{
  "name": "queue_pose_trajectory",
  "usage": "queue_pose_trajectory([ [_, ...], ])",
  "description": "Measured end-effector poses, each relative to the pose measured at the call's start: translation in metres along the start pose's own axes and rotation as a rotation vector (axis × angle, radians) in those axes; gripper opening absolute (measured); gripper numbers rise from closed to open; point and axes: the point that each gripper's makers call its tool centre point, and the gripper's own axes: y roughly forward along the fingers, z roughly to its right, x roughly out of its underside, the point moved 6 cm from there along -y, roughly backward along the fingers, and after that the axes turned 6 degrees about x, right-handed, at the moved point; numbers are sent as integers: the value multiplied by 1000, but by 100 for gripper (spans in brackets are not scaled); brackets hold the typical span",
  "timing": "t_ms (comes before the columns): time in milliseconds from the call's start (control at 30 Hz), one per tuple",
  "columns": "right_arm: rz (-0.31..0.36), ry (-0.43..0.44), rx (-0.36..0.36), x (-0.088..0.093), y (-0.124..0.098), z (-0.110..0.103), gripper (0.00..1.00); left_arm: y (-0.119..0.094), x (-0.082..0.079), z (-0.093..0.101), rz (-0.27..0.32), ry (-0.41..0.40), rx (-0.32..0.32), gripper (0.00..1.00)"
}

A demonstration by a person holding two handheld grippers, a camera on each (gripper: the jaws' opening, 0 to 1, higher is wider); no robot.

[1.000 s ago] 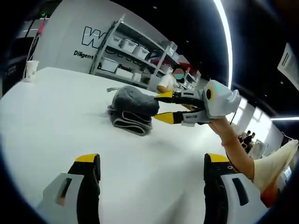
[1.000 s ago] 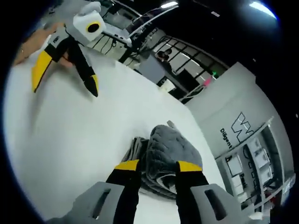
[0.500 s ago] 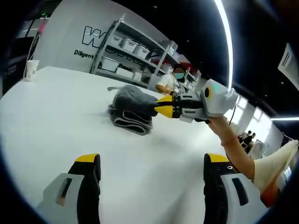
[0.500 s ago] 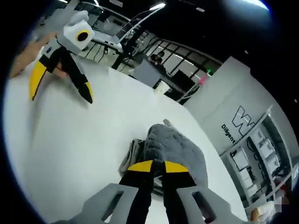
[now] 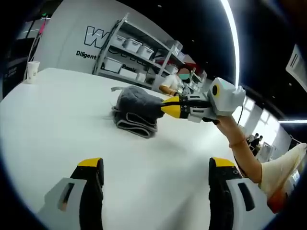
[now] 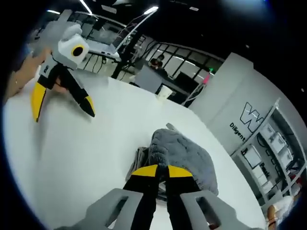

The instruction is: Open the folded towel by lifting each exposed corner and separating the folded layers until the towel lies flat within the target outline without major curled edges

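Towel: grey towel [image 6: 180, 153], folded and bunched, lies mid-desk [image 5: 57, 115].
Right tongs [image 6: 157, 170]: closed, pinching the towel's top layer.
Left tongs [image 5: 156, 165]: wide open, empty, well apart from towel.
Advice: likely lift slowly, peeling one layer only.

The left gripper view faces the towel [image 5: 135, 111] from afar; the right gripper view sits against it, both sharing the table [image 5: 57, 124].

You face a broad white tabletop [image 5: 57, 124] with grey metal shelving [image 5: 139, 57] holding white bins (against a lettered white wall [image 5: 72, 28]) under long ceiling strip lights [image 5: 233, 38]
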Motion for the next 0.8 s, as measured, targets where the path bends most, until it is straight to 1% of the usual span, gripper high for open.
queue_pose_trajectory([
  [67, 6, 61, -29, -5, -2, -4, 0, 1, 0, 0, -7, 5, -2, 89],
  [133, 15, 100, -51, -10, -5, -7, 0, 1, 1, 0, -11, 8, -2, 89],
  [233, 23, 132, -68, -16, -9, -9, 0, 1, 1, -1, -13, 10, -3, 89],
  [367, 26, 152, -72, -20, -13, -10, 0, 1, 1, -1, -12, 11, -4, 89],
  [400, 42, 177, -81, -27, -17, -10, 0, 1, 1, -1, -12, 11, -3, 89],
  [433, 58, 182, -82, -31, -20, -10, 0, 1, 1, -1, -12, 10, -3, 89],
  [567, 60, 195, -86, -38, -23, -11, 0, 1, 1, -1, -13, 8, -3, 89],
  [733, 69, 234, -98, -49, -32, -14, 0, 1, 2, -2, -15, 7, -4, 89],
  [800, 71, 239, -99, -50, -33, -15, 0, 1, 2, -2, -14, 6, -4, 89],
])
